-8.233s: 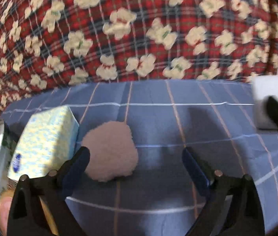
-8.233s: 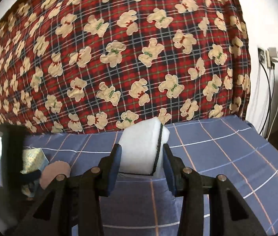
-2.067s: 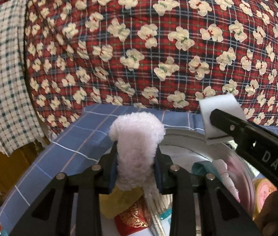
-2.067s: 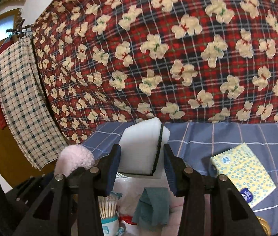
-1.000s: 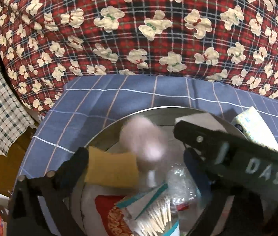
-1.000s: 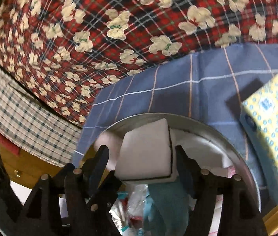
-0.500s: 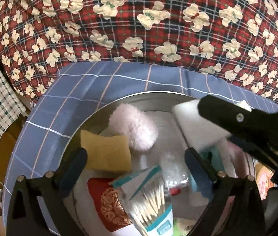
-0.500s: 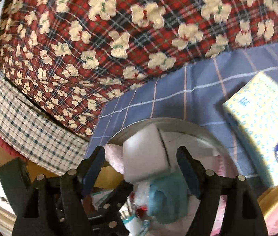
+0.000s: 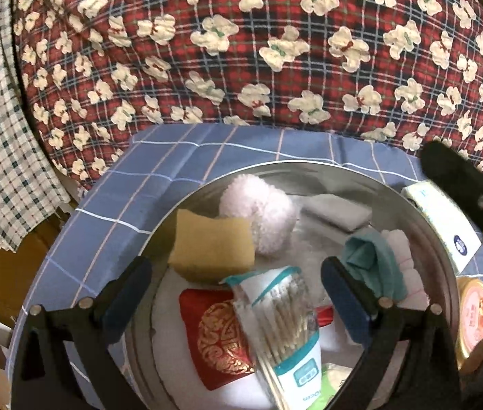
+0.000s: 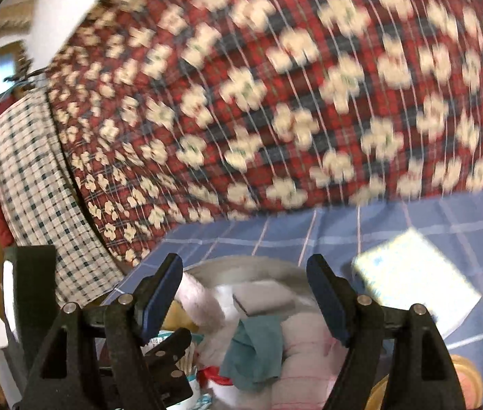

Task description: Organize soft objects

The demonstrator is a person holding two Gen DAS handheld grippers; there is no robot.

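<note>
The pink fluffy ball [image 9: 258, 213] lies inside the round metal basin [image 9: 422, 218], toward the basin's 12 o'clock wall, touching the yellow sponge [image 9: 212, 246] at its 8 o'clock side. The white sponge [image 9: 337, 213] with a dark edge lies flat at the ball's 3 o'clock, near it. At the white sponge's 5 o'clock sits a crumpled teal cloth [image 9: 374, 263] against a pale pink folded cloth [image 9: 405, 266]. Toward the basin's 6 o'clock lie a pack of cotton swabs [image 9: 285, 317] and a red packet with a gold emblem [image 9: 221, 338].

The left gripper [image 9: 238, 290] hangs over the basin with its fingers spread wide and nothing between them. The right gripper [image 10: 244, 294] is likewise spread and empty, above the basin's edge; its view is blurred.

The basin rests on a blue checked cloth [image 9: 132, 184]. Outside the rim at 3 o'clock lies a yellow-patterned tissue pack [image 9: 442, 222]; at 4 o'clock, an orange-lidded tin [image 9: 477, 314]. Behind rises a red plaid quilt with cream bears [image 9: 275, 51].
</note>
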